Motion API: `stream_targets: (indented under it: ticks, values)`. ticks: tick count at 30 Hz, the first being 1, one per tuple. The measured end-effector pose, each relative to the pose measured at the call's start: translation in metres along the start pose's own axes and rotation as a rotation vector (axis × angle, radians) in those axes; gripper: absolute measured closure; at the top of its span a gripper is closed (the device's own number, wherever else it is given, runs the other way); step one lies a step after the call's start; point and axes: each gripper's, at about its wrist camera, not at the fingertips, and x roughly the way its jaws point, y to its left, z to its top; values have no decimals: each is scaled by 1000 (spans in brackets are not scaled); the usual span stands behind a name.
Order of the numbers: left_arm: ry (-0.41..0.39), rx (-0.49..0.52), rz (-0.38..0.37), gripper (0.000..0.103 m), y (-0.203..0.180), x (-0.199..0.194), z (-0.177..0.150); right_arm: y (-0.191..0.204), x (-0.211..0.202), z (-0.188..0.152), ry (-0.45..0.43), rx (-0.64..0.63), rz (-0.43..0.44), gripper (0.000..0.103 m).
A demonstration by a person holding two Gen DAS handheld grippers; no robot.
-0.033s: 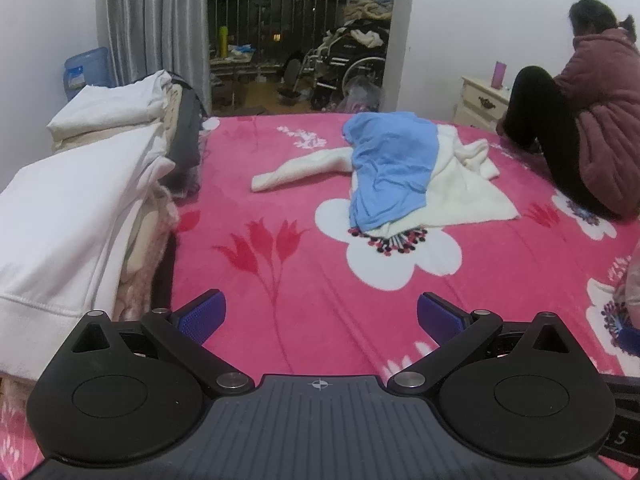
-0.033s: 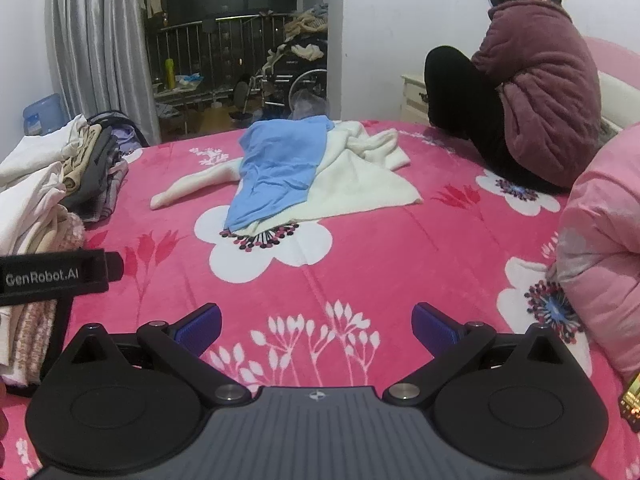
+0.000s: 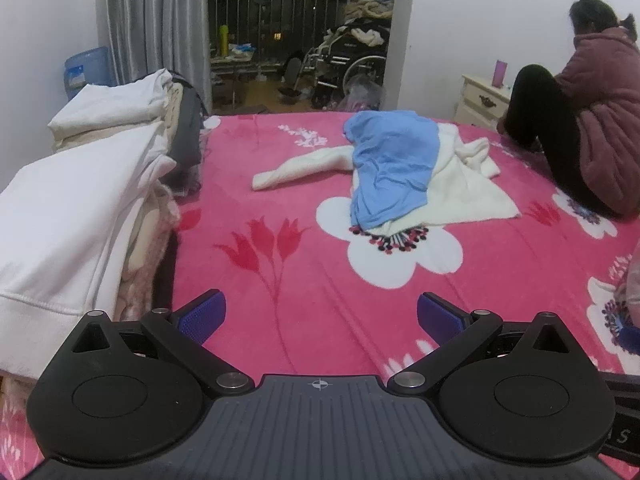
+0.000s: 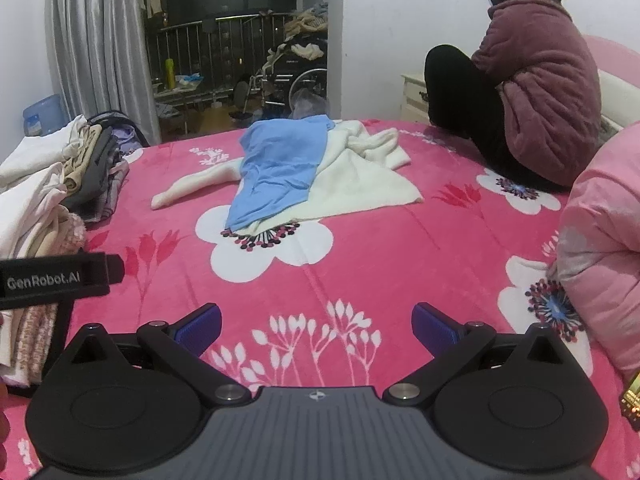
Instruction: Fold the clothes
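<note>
- Your left gripper [image 3: 322,316] has its jaws spread wide and holds nothing.
- Your right gripper [image 4: 316,322] also has spread jaws, with nothing between them.
- The blue garment [image 3: 394,168] lies on the cream garment [image 3: 460,196], in the middle of the pink blanket [image 3: 320,280], well apart from both grippers.
- A pile of folded clothes [image 3: 80,208] stands at your left.

- A shirt [image 3: 394,168] is laid on top of a sweater [image 3: 452,188], near the middle of the bed [image 3: 320,280].
- A clothes pile [image 3: 80,208] is stacked at the left.
- A person [image 3: 592,120] is seated at the far right.
</note>
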Motion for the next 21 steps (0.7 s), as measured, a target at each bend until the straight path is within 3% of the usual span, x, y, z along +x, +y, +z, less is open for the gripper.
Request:
stream_targets:
  ticks: [10,21]
  values:
    - [28,-38,-78,0,22,4,-24,-5,1,0,5,60,38,0]
    - [76,-63,-62,0,26,3,-27,-12,6,2,40,109,26,0]
